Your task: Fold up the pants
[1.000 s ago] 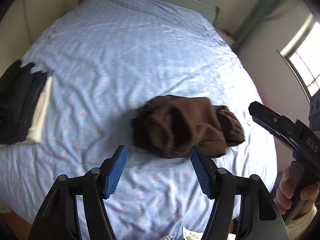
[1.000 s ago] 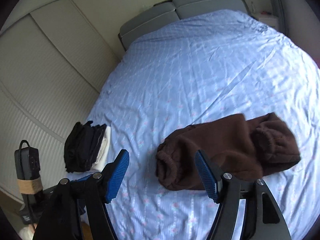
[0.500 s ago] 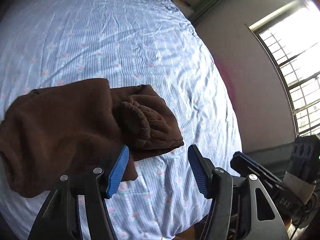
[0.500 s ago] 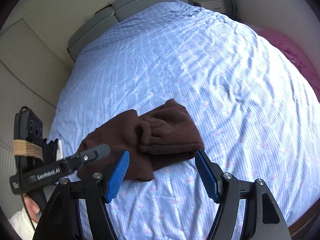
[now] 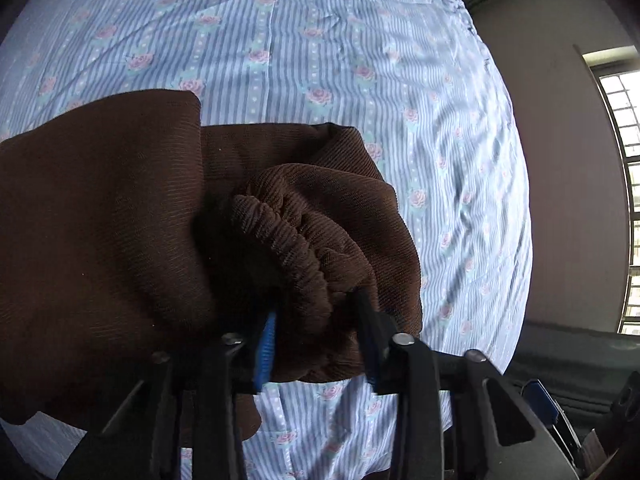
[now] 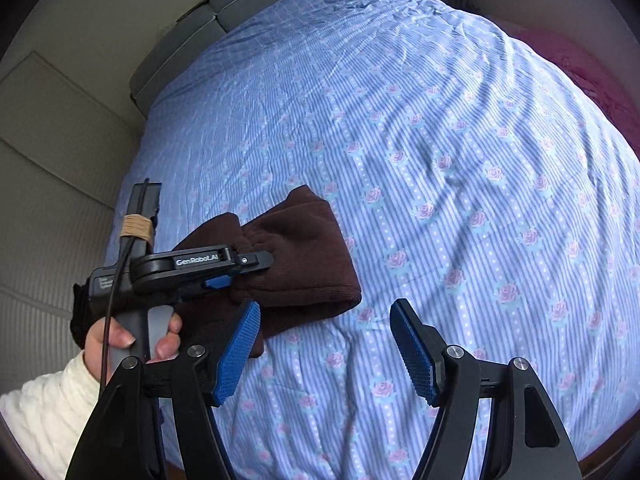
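Note:
The brown pants (image 5: 120, 208) lie bunched and partly folded on the blue flowered bed sheet (image 5: 320, 40). My left gripper (image 5: 316, 336) has pushed into the pile, its blue-padded jaws straddling the gathered elastic hem (image 5: 296, 248) with cloth between them. In the right wrist view the pants (image 6: 296, 264) lie at mid-left, with the left gripper (image 6: 224, 272) reaching into them from the left. My right gripper (image 6: 324, 352) is open and empty, hovering over bare sheet just in front of the pants' near edge.
The bed sheet (image 6: 440, 140) stretches far and right. A grey headboard (image 6: 192, 36) stands at the back, a closet wall (image 6: 52, 160) on the left, a pink cover (image 6: 592, 80) at the right, and a window (image 5: 624, 200) by the wall.
My left gripper moved forward and down into the pants and narrowed its jaws around the hem. My right gripper came closer to the pants' near edge and stayed open.

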A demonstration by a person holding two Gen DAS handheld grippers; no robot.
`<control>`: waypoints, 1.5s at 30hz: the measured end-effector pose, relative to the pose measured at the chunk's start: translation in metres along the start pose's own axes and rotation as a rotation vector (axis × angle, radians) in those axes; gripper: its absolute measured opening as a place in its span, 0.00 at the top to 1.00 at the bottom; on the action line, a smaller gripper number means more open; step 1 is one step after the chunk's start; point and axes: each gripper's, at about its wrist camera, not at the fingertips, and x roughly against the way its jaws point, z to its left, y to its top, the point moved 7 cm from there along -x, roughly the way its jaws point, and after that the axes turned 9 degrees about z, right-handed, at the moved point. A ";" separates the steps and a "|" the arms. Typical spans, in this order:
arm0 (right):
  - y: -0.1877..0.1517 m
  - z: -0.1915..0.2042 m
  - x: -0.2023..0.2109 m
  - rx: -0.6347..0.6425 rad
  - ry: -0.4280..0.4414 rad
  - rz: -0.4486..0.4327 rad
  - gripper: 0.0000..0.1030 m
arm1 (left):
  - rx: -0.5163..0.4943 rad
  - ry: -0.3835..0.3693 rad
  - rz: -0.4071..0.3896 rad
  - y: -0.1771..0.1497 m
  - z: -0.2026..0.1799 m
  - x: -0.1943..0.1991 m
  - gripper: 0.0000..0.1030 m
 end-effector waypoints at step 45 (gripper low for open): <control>-0.045 0.191 -0.164 0.462 -0.127 0.320 0.34 | 0.106 -0.082 -0.292 -0.106 0.220 0.150 0.42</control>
